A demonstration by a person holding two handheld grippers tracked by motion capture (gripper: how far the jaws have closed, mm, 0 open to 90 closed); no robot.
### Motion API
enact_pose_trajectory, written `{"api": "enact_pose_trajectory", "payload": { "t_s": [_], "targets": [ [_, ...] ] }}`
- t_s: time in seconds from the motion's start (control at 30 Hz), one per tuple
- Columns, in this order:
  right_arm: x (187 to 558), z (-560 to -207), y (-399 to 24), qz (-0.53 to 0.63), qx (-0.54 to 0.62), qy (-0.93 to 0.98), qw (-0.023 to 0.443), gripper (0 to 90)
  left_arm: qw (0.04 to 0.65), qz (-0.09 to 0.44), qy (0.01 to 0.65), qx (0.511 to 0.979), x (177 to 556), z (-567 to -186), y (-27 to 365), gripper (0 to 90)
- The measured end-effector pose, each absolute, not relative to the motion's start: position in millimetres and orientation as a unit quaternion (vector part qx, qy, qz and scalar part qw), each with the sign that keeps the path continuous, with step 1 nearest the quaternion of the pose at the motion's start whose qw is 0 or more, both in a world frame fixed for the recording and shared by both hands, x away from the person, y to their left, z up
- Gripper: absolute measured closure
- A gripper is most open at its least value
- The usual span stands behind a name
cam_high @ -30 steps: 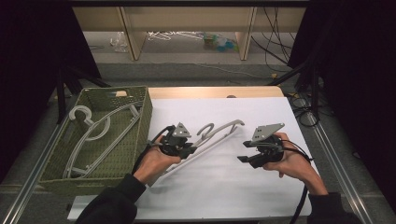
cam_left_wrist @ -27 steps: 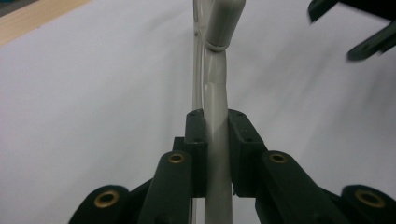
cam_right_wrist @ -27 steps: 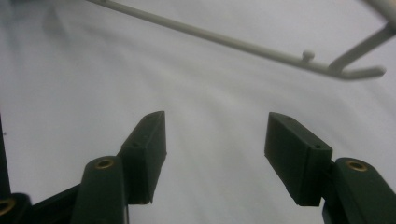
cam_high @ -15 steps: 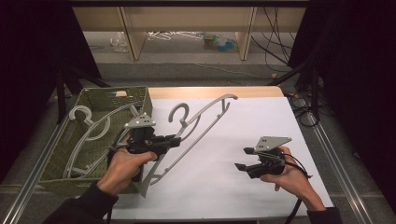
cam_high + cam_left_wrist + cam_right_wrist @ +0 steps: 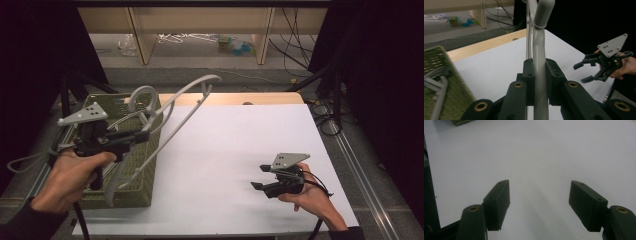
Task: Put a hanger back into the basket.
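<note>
A grey plastic hanger (image 5: pixel 185 107) hangs tilted in the air over the green basket (image 5: pixel 145 185), its hook toward the basket's back rim. My left gripper (image 5: pixel 135 137) is shut on the hanger's bar. In the left gripper view the pads clamp that hanger (image 5: pixel 540 57) on both sides, with the left gripper (image 5: pixel 540 72) pointing across the table. My right gripper (image 5: pixel 260 176) hovers low over the white sheet at the front right. Its jaws have just been opening and stand wide with nothing between them, as the right gripper (image 5: pixel 540 200) view shows.
The basket (image 5: pixel 459 85) at the table's left holds more grey hangers (image 5: pixel 437 82). A white sheet (image 5: pixel 235 150) covers the table, with a wooden strip (image 5: pixel 250 98) along its far edge. Shelves and cables lie beyond on the floor.
The left hand has carried the hanger up and to the left, from the sheet's middle to above the basket. The right hand has drifted slightly toward the front, its jaws now wider.
</note>
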State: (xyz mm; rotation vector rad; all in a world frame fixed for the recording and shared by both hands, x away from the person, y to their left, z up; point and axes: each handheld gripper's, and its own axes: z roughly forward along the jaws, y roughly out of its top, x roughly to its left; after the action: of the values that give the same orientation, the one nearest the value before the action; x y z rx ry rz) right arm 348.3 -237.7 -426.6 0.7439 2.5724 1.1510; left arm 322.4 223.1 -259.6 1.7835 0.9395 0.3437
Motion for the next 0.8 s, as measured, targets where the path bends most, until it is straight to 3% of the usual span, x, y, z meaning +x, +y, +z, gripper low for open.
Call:
{"api": "enact_pose_trajectory", "payload": {
  "t_s": [0.27, 0.8],
  "targets": [
    [346, -429, -234, 0.395, 0.247, 0.878, 0.108, 33.7, 0.5, 0.173, 0.431, 0.731, 337, -265, 267, 79.2],
    [343, -432, -231, 0.396, 0.237, 0.881, 0.102, 32.4, 0.458, 0.224, 0.46, 0.727, 362, -284, 316, 79.2]
  ]
}}
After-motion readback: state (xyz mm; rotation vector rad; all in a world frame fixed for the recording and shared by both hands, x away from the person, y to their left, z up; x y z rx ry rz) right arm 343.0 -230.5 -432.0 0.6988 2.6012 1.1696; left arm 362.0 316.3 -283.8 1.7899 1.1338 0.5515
